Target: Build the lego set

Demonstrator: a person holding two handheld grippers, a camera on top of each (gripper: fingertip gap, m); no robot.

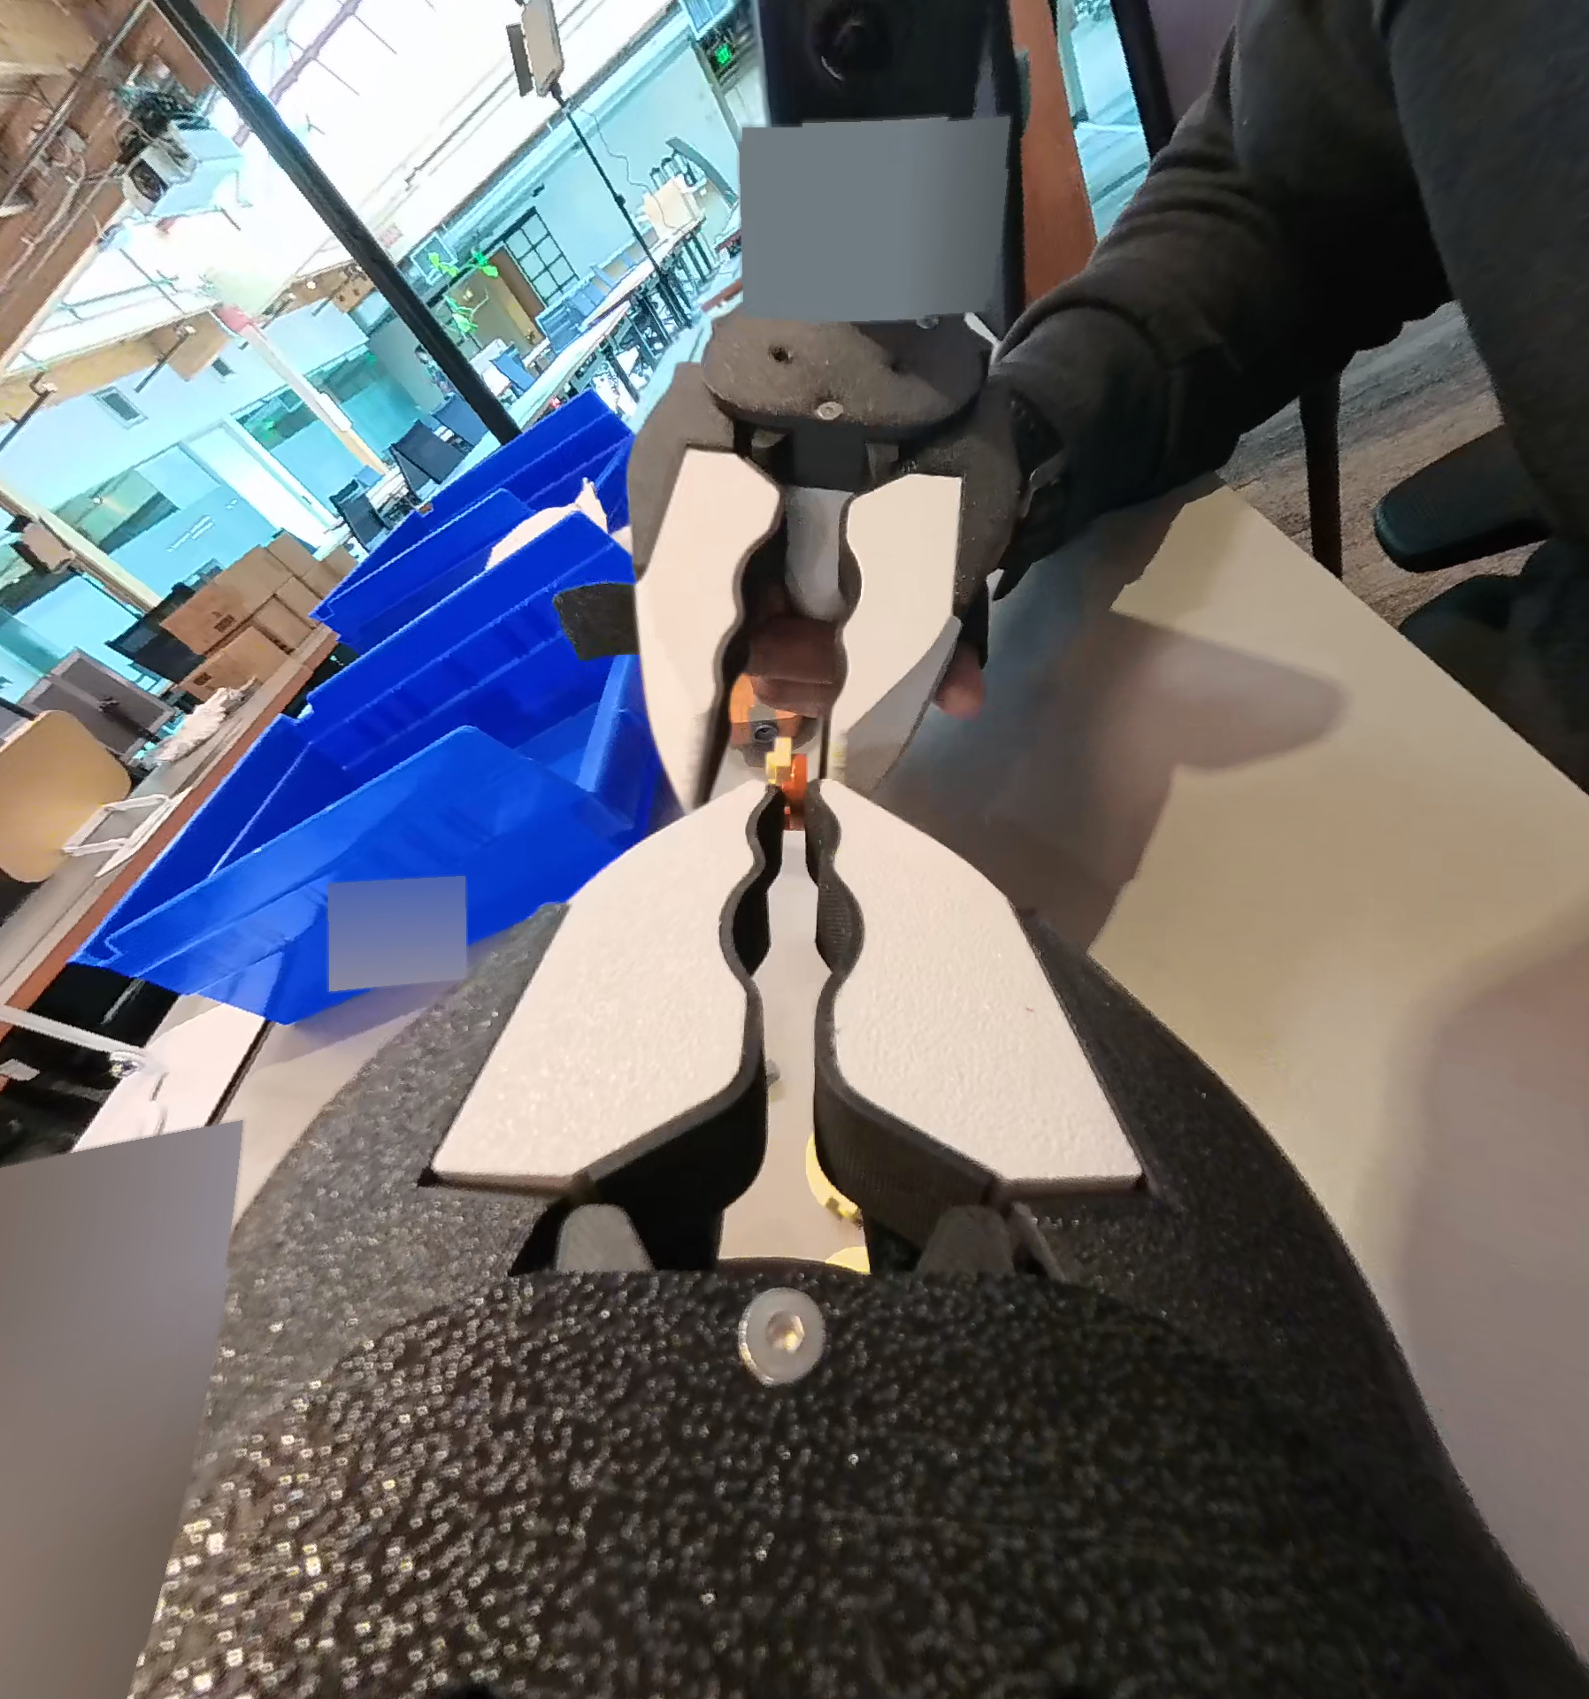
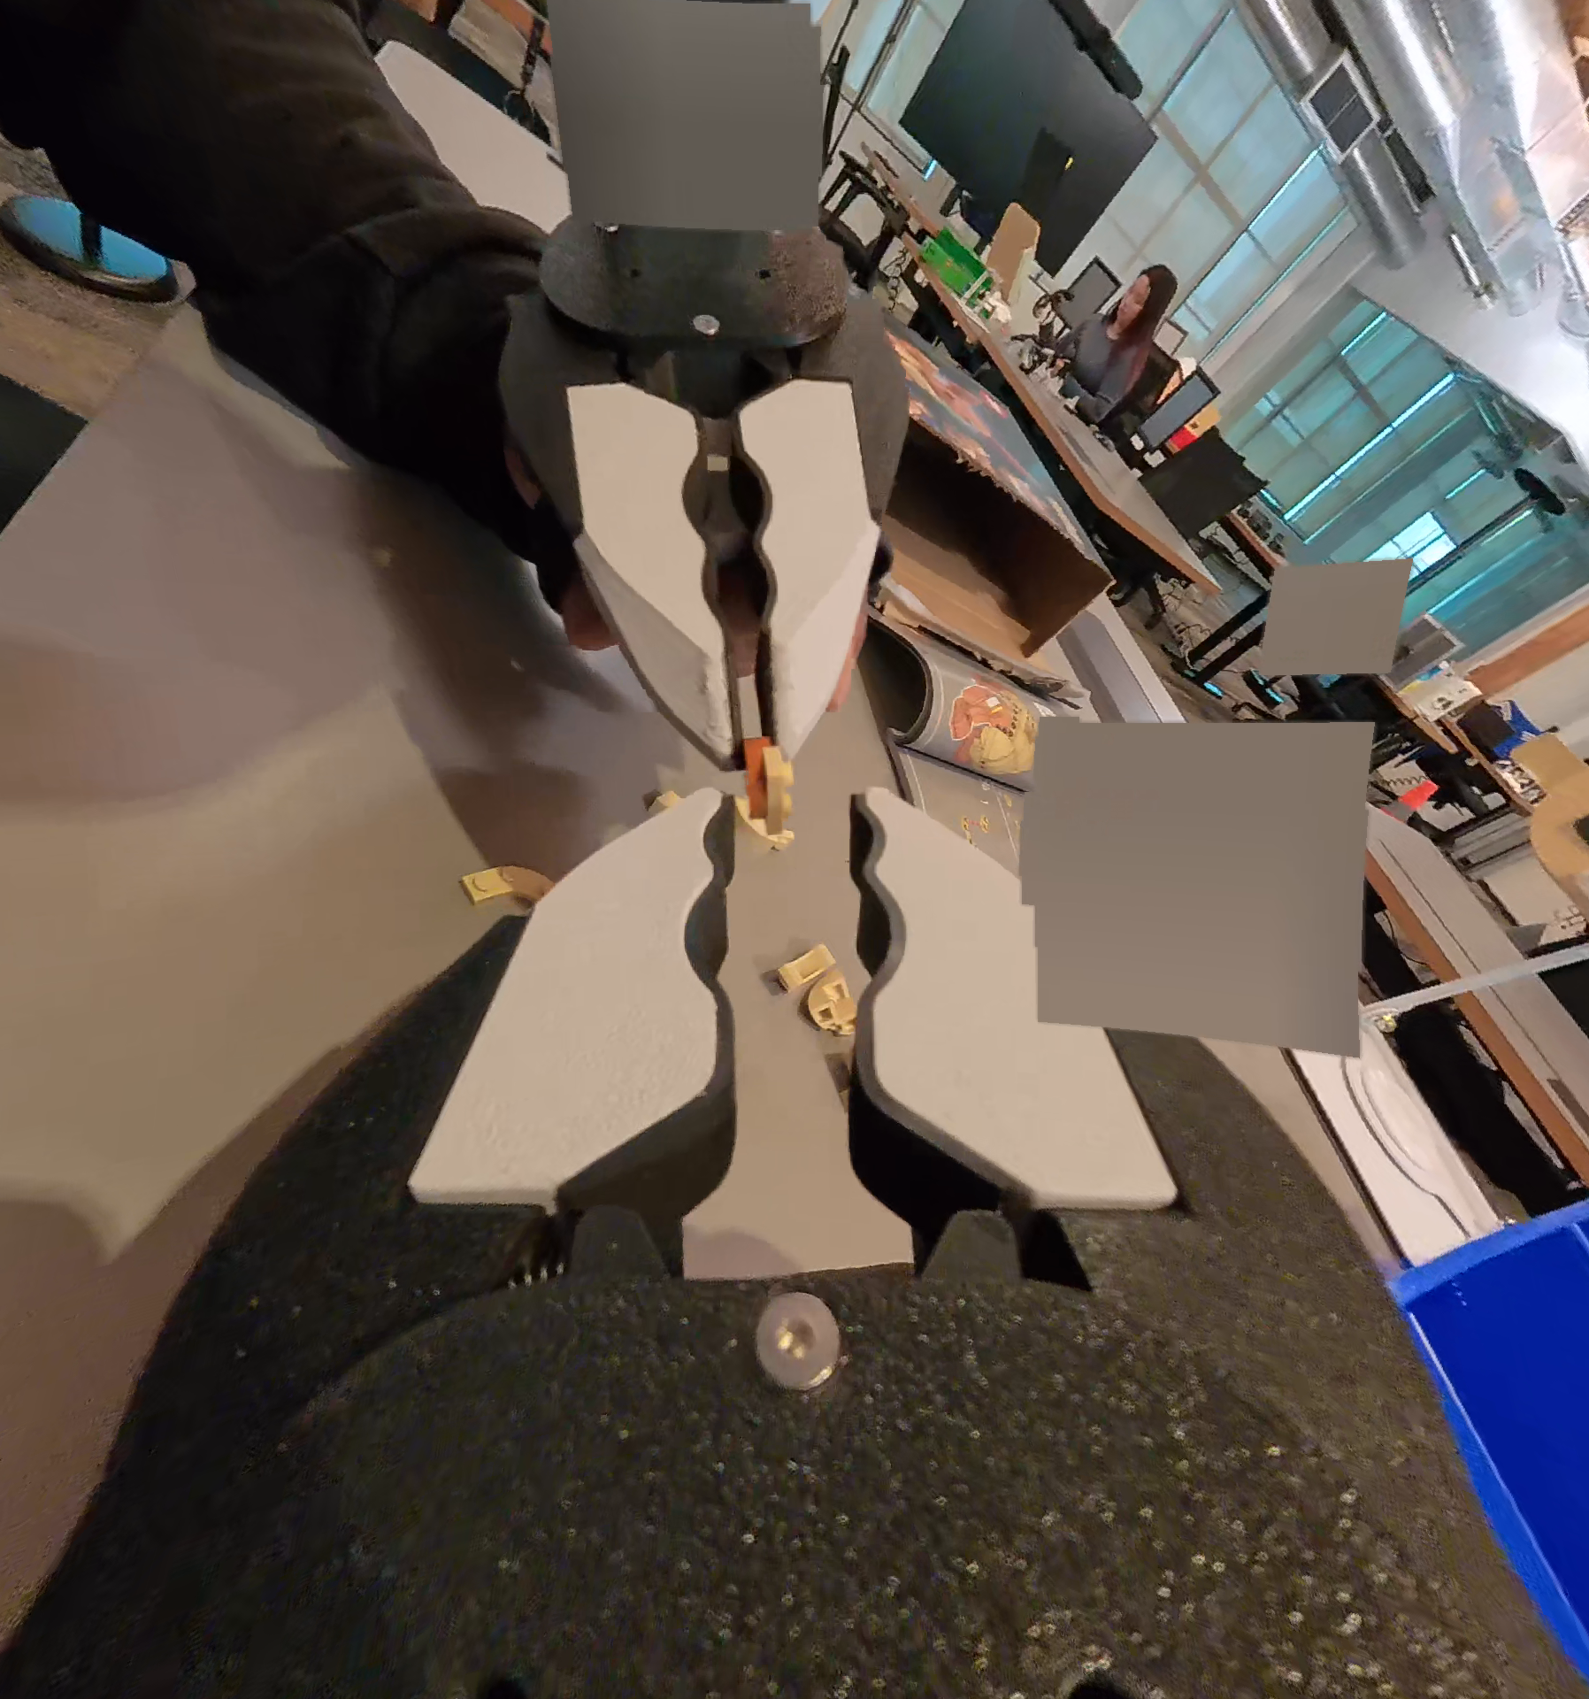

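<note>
- Open office behind; I'm over a pale table, blue bins alongside.
- My left gripper pinches an orange brick, its tan piece facing out.
- My right gripper stands wide around them, gripping nothing.
- Loose tan bricks lie beneath.

A pale grey tabletop carries several small tan toy bricks: one curved piece at the left, two more nearer, and another farther off, partly hidden. On the right lie a printed booklet and what may be a cardboard box beyond it. Blue plastic bins stand along the tabletop's other side.
</note>
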